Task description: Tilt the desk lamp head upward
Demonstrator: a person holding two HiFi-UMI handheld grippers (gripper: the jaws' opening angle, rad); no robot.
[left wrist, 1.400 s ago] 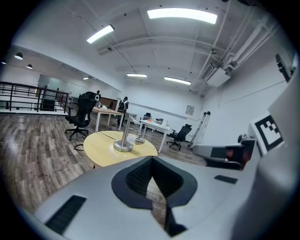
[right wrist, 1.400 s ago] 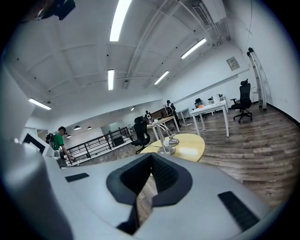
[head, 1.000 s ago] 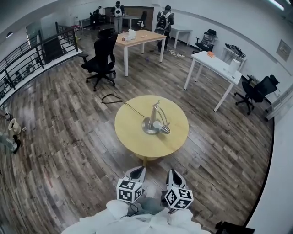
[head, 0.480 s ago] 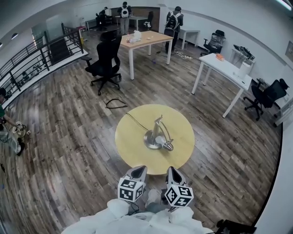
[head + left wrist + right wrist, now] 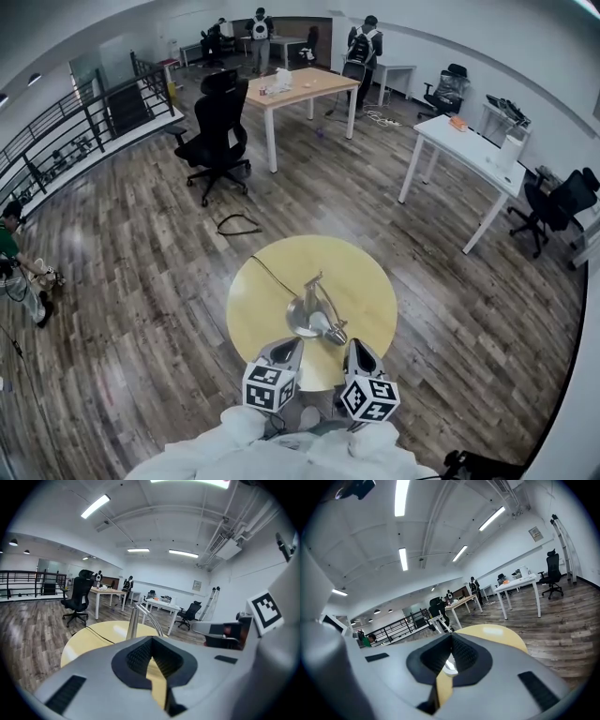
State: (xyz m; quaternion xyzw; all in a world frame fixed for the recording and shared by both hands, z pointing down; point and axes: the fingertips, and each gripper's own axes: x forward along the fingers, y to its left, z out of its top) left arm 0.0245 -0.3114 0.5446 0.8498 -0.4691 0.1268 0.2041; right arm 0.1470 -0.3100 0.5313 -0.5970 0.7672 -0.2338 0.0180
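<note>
Closed and empty, the left hand-held gripper (image 5: 284, 347) and right hand-held gripper (image 5: 357, 350) hover at the round yellow worktop's (image 5: 367, 277) near edge. The silver metal desk lamp (image 5: 307, 307) stands mid-top, its drooping head (image 5: 335, 332) best nudged upward from beneath.

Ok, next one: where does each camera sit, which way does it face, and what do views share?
Head view: on the person's head, facing steeply down at the round yellow table and desk lamp; shows left gripper, right gripper, white sleeves.
Left gripper view: on the left gripper, facing along its shut jaws across the table to the lamp; the right gripper shows at right.
Right gripper view: on the right gripper, facing along its shut jaws at the lamp.
Shared: all three show the table and lamp.
</note>
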